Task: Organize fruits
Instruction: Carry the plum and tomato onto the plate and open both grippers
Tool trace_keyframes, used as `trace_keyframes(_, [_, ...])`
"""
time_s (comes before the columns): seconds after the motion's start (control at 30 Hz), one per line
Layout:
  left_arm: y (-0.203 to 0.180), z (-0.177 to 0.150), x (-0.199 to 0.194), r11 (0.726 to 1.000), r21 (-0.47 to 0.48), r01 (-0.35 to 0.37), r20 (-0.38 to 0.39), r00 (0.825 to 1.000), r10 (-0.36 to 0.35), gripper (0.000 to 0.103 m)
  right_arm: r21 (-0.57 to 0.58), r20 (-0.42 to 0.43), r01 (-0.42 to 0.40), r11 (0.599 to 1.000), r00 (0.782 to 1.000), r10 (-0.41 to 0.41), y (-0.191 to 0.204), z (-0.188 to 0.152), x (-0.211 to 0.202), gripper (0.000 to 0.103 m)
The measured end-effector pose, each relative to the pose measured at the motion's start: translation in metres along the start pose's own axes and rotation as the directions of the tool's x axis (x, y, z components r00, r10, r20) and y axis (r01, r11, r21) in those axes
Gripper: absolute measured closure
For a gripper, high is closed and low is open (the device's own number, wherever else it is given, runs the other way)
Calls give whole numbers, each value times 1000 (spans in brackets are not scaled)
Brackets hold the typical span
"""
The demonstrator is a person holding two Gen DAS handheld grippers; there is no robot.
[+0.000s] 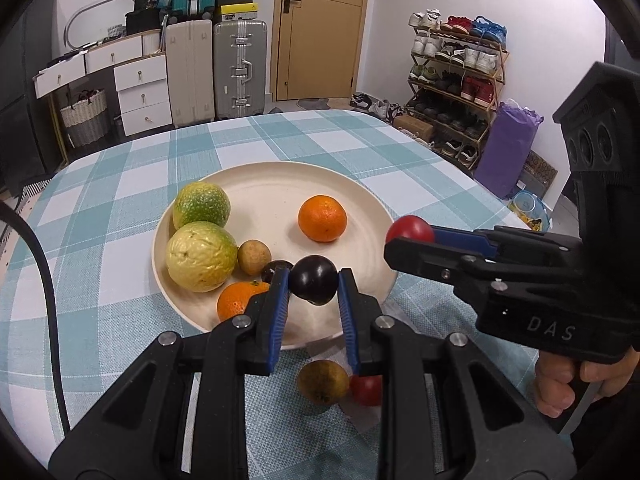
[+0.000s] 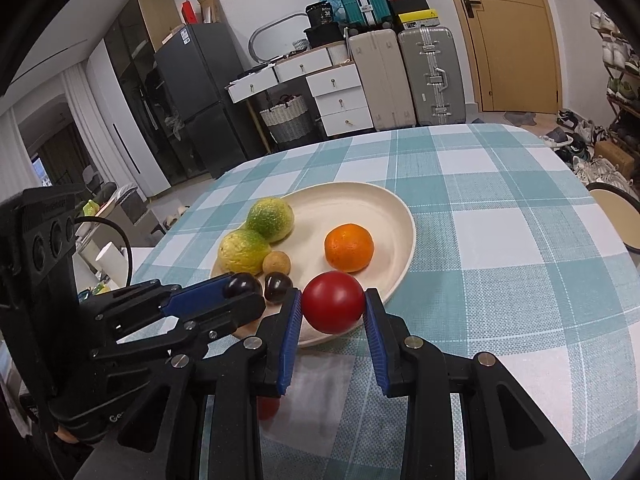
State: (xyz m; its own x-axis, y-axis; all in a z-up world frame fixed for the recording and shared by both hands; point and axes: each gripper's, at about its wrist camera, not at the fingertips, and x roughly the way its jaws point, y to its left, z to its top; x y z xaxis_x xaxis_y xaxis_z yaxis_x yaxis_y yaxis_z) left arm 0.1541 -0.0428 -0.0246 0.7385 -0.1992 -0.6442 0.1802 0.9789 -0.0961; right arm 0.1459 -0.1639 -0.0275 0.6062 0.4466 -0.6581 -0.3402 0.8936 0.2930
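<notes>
My left gripper (image 1: 313, 285) is shut on a dark plum (image 1: 313, 283), held just above the near rim of the cream plate (image 1: 264, 188). My right gripper (image 2: 333, 307) is shut on a red tomato (image 2: 333, 307) over the plate's near right rim (image 2: 404, 216). On the plate lie two green-yellow citrus fruits (image 1: 201, 205), two oranges (image 1: 322, 218), a small tan fruit (image 1: 252, 257) and another dark plum (image 2: 277, 285). On the cloth below my left gripper lie a brownish-green fruit (image 1: 323, 382) and a second red tomato (image 1: 367, 390).
The table has a blue-and-white checked cloth (image 2: 500, 240). Beyond it stand suitcases (image 1: 216, 68), white drawers (image 1: 140, 88), a door (image 1: 320, 28) and a shoe rack (image 1: 456, 80). A round stool (image 2: 616, 212) sits at the table's right edge.
</notes>
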Motion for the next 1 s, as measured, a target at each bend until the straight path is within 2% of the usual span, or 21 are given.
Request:
trace_keyframes(0.47, [-2, -2, 3, 1000, 2, -10, -4, 1000, 10, 81, -8, 2, 25, 1000, 1000, -25, 5, 2, 11, 71])
trace_keyframes(0.83, [0, -2, 8, 1000, -9, -13, -6, 1000, 13, 81, 23, 17, 45, 999, 999, -45, -5, 5, 13, 71])
trace_keyframes(1.0, [3, -2, 5, 1000, -24, -18, -2, 1000, 18, 81, 41, 43, 54, 998, 998, -56, -9, 7, 5, 54])
